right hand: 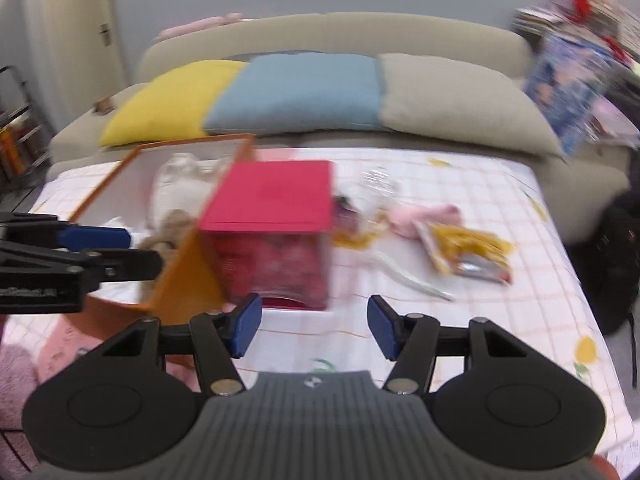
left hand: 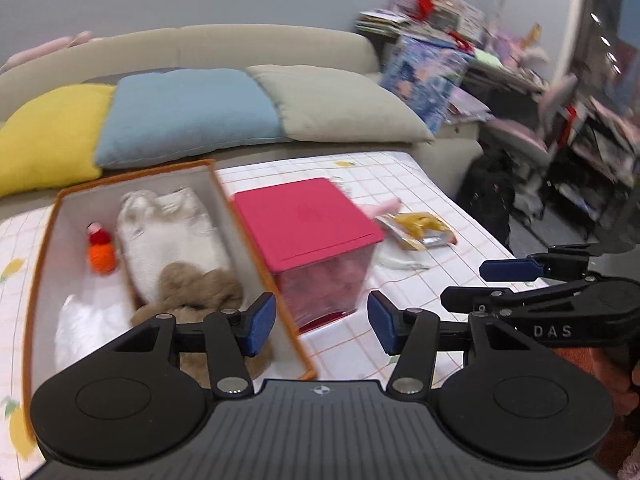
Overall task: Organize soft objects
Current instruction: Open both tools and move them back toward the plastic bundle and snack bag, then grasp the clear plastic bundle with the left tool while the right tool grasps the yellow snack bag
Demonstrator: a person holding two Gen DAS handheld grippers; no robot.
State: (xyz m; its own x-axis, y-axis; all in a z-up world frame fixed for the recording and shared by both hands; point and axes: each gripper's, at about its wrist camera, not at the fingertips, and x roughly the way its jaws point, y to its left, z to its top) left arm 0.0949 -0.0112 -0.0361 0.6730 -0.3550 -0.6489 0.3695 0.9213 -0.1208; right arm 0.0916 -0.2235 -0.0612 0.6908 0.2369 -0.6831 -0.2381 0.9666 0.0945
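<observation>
Checked bedding spreads under both my grippers, with a beige sofa back and three cushions, yellow, blue and grey, beyond it. My left gripper hangs over the bed with its blue pads parted and nothing between them; no earlier view lets me say more than that. Just ahead of it and to its left sits the orange-rimmed box, its white inside showing only from this side: a brown plush nearest my fingers, a white plush behind it, a small red and orange knitted toy further left, and something white and crumpled in the near left corner. Straight ahead stands the clear bin with the pink lid, touching or almost touching the box's right wall. My right gripper is likewise open about halfway and empty, pointing at the same bin from the other side. Its view is blurred, but it shows what the left view mostly hides: a pink soft toy lying on the bedding ahead and to the right of the bin, a yellow snack packet near it, and crumpled clear plastic behind. Each gripper appears at the edge of the other's view, side by side, apart.
</observation>
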